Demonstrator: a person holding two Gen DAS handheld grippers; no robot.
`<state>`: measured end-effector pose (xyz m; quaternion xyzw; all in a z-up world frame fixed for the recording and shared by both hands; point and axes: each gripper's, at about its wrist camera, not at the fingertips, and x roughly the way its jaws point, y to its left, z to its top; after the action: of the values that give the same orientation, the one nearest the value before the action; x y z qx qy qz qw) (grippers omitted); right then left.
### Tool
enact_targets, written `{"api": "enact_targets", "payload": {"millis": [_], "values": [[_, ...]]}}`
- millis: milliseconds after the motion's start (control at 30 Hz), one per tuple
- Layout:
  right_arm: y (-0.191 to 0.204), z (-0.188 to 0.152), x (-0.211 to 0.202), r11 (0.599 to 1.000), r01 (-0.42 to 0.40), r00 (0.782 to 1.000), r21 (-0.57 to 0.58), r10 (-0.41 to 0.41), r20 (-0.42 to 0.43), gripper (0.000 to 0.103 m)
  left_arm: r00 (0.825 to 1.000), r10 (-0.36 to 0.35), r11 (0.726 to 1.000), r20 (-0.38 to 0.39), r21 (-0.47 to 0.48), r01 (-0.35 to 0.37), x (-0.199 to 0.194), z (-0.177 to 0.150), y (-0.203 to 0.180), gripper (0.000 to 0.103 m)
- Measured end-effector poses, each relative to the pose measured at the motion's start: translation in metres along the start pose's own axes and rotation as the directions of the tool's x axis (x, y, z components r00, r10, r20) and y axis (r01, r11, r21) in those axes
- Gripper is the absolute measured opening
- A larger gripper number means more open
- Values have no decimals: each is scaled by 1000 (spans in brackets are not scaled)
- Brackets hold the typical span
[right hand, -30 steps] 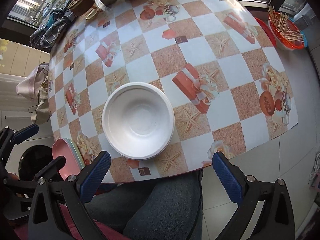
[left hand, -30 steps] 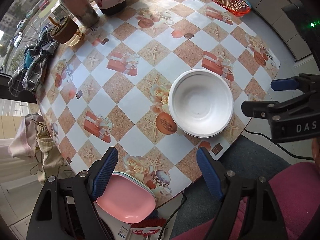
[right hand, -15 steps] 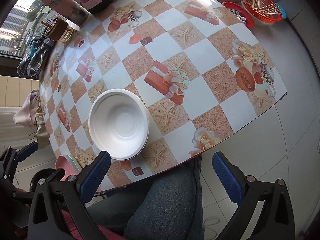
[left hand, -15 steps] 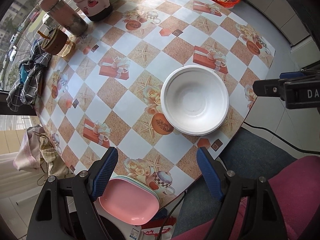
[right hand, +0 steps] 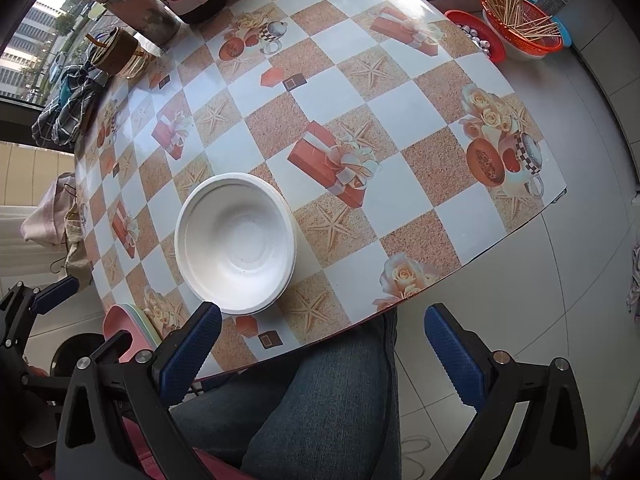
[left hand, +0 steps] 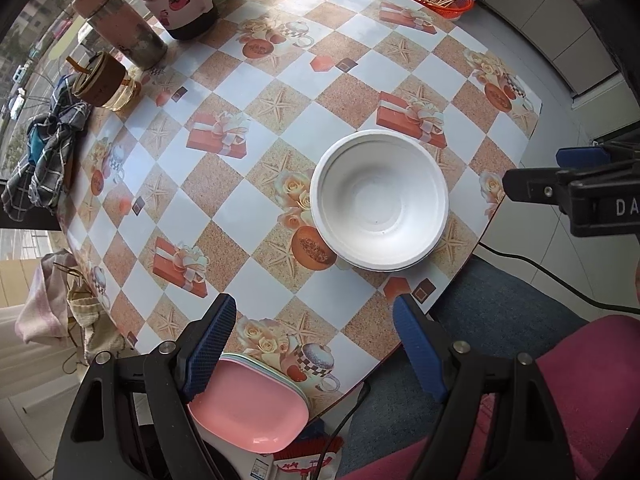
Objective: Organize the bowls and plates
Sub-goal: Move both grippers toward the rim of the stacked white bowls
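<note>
white bowl (right hand: 236,245) on table (right hand: 400,92), R gripper (right hand: 320,354) open

Pink plates (left hand: 248,408) partly behind left tool's finger (left hand: 210,346)

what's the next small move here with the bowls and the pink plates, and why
Probably bring the left gripper down toward the pink plates. Both grippers are open and hold nothing, and the plates sit just off the table edge beside the left gripper's finger, while the white bowls already sit stacked on the table. The right gripper hangs off the table edge, farther from the plates.
</note>
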<state>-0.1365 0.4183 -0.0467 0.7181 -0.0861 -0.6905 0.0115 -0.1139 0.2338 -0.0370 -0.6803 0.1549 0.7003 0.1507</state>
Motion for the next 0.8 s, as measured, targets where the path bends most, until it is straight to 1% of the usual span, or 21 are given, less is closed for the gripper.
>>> {"api": "enact_targets", "payload": {"millis": [200, 300, 433, 467, 533, 600, 667, 700, 767, 800], "values": [[15, -1, 8, 995, 54, 997, -87, -58, -50, 102, 998, -51, 991, -25, -123, 48, 11, -10, 18, 83], [22, 1, 10, 990, 68, 994, -123, -77, -74, 102, 998, -57, 984, -42, -171, 49, 15, -16, 23, 83], [37, 18, 11, 979, 76, 992, -187, -93, -80, 102, 997, -68, 966, -21, -252, 61, 13, -22, 34, 83], [44, 23, 12, 972, 83, 991, -221, -103, -80, 102, 997, -70, 956, -12, -288, 64, 12, -23, 40, 83], [60, 32, 16, 946, 93, 988, -310, -126, -87, 102, 997, -74, 925, 13, -374, 74, 9, -23, 56, 83], [75, 35, 18, 909, 111, 984, -403, -157, -84, 102, 996, -77, 886, 37, -456, 86, 6, -24, 69, 83], [87, 37, 17, 865, 113, 984, -488, -167, -68, 102, 995, -84, 851, 56, -515, 101, 5, -27, 76, 83], [90, 39, 18, 850, 107, 983, -517, -168, -73, 102, 994, -95, 838, 52, -535, 108, 8, -27, 77, 83], [92, 44, 23, 835, 99, 980, -542, -177, -93, 102, 994, -107, 824, 27, -557, 103, 13, -25, 75, 83], [90, 47, 24, 835, 93, 979, -542, -176, -103, 102, 994, -106, 820, 22, -563, 100, 14, -25, 73, 83]]}}
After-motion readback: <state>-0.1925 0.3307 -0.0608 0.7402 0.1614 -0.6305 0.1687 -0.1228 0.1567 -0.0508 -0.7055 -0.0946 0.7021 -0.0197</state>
